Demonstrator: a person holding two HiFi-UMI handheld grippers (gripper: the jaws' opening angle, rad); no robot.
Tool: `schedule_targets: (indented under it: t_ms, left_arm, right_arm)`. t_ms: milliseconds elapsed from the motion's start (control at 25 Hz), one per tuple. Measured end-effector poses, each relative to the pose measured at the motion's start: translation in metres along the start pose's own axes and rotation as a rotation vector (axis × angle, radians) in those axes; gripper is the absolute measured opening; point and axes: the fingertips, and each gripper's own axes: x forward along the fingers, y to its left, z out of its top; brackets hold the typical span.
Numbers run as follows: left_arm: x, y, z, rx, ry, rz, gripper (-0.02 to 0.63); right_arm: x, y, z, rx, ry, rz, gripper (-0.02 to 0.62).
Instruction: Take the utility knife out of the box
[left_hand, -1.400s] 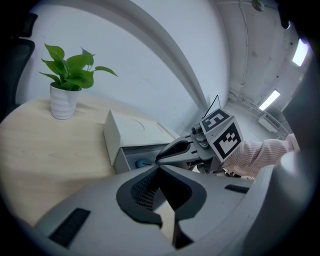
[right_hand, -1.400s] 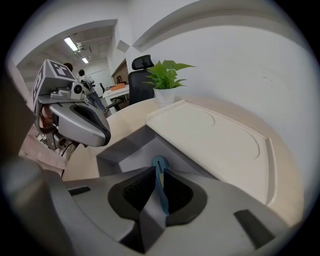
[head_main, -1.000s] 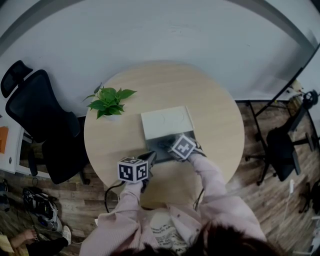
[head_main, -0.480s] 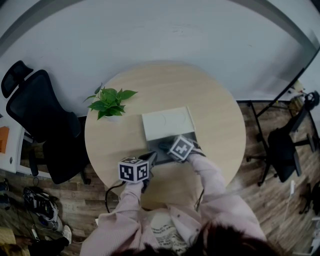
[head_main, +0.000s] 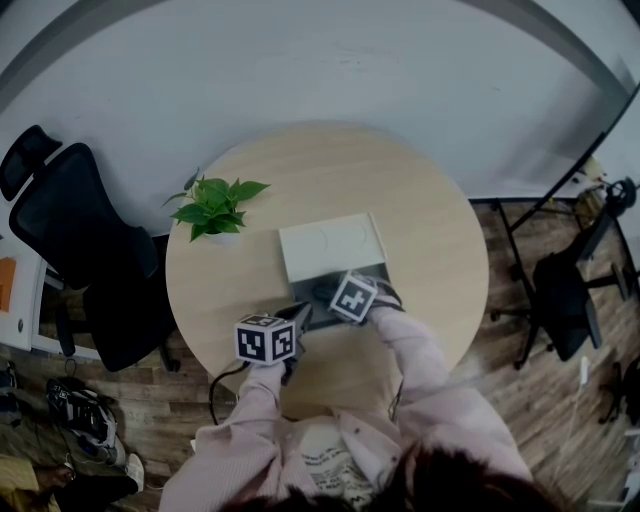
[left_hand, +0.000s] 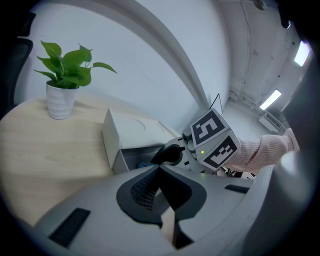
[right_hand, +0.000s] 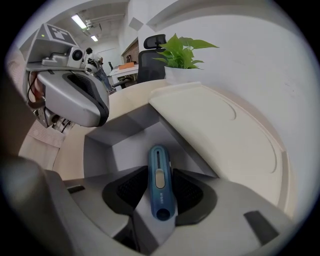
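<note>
my right claw (right_hand: 160, 194) is closing around the blue knife (right_hand: 158, 172), which lies in the open box (right_hand: 102, 134). left claw (left_hand: 159, 172) is pressed together, empty. a loose pinch could drop the knife back.

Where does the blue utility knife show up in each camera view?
Right gripper view: utility knife lower centre, lying in the box between the right gripper's closing jaws.
Left gripper view: a blue sliver in the open box, centre.
Head view: hidden beneath the right gripper.
Shared landmark: the potted plant.
</note>
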Motion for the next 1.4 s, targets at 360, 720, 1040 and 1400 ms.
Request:
schedule_targets:
  t_ms: [360,720,1040,1400]
  left_arm:
    - [-0.002,-0.001,-0.002,0.002,0.001,0.001,0.011]
    - [-0.006,-0.005,-0.003,0.008,-0.005,0.003,0.011]
    - [-0.011,-0.011,-0.009,0.020,-0.002,0.003,0.011]
    - [-0.016,-0.016,-0.010,0.032,-0.013,0.001,0.011]
  right_arm:
    - [-0.002,0.004,-0.019,0.026,0.127,0.005,0.141]
    - [-0.002,0.003,-0.016,0.025,0.110,-0.010,0.138]
    - [-0.004,0.008,-0.002,0.015,0.007,-0.009,0.138]
    - [-0.027,0.007,0.013,0.045,-0.114,-0.053,0.138]
